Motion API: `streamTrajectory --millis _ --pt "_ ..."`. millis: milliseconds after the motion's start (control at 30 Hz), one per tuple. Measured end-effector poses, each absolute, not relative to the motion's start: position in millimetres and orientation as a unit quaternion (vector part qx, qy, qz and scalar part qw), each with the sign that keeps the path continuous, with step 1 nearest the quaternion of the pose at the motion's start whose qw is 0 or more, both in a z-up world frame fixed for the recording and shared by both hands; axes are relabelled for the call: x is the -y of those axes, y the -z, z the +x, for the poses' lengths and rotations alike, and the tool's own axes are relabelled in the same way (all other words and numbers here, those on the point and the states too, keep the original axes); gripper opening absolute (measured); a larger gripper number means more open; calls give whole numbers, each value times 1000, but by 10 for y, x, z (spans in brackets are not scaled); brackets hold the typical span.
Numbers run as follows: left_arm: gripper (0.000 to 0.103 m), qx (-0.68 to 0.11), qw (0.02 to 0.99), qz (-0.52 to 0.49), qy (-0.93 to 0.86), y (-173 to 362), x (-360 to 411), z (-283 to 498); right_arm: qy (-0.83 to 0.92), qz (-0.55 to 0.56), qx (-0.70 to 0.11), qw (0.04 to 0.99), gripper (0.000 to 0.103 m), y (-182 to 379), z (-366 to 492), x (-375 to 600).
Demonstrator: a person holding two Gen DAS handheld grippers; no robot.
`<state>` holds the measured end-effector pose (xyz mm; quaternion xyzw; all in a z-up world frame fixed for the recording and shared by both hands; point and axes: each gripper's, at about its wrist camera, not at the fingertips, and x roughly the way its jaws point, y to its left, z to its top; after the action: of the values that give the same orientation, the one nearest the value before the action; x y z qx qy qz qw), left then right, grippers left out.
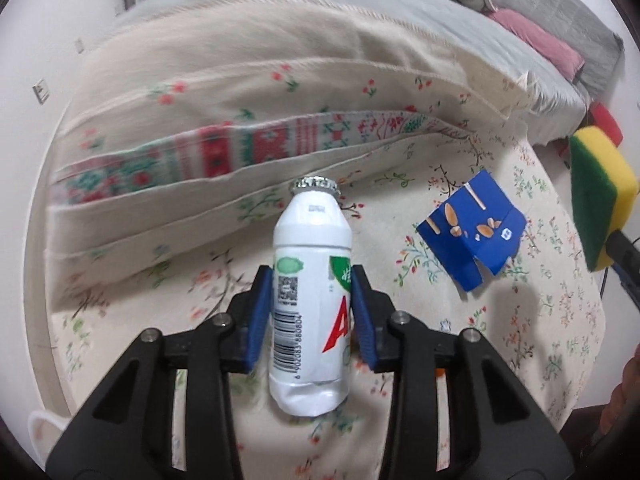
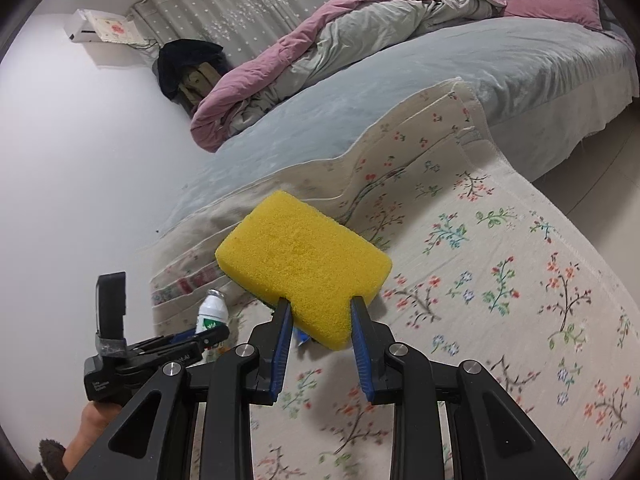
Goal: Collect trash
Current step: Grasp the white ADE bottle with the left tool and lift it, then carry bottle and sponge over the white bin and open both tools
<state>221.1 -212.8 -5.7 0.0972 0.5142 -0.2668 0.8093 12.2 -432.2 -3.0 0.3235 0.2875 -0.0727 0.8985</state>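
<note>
My left gripper (image 1: 312, 276) is shut on a white plastic drink bottle (image 1: 310, 300) with a foil cap, held above a floral cloth (image 1: 500, 340). The bottle also shows in the right wrist view (image 2: 212, 314), with the left gripper (image 2: 200, 338) around it. A crumpled blue carton (image 1: 472, 232) lies on the cloth to the right of the bottle. My right gripper (image 2: 320, 308) is shut on a yellow and green sponge (image 2: 304, 268), held above the cloth. The sponge also shows at the right edge of the left wrist view (image 1: 600, 196).
A bed with a grey sheet (image 2: 360, 92) and a bunched pink and grey quilt (image 2: 320, 36) stands behind the cloth. A folded patterned blanket (image 1: 240, 152) lies along the cloth's far side. A white wall (image 2: 80, 160) is at left.
</note>
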Motion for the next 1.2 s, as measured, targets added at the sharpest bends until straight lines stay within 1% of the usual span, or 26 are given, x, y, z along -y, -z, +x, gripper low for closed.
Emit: streamTrajectory --millis 200,367,767,1200 --pt "40 -496 826 77 256 -159 1761 2038 57 314 -288 903 29 -75 50 4060" --pt "40 -481 838 64 249 -290 1630 1843 42 302 -291 907 29 -142 12 3832" --pt "40 -454 862 43 221 -381 1172 1383 12 284 -299 911 29 -239 -74 3395" --pt "40 -445 879 -15 173 -357 327 1125 -49 244 -335 909 29 -168 106 2657"
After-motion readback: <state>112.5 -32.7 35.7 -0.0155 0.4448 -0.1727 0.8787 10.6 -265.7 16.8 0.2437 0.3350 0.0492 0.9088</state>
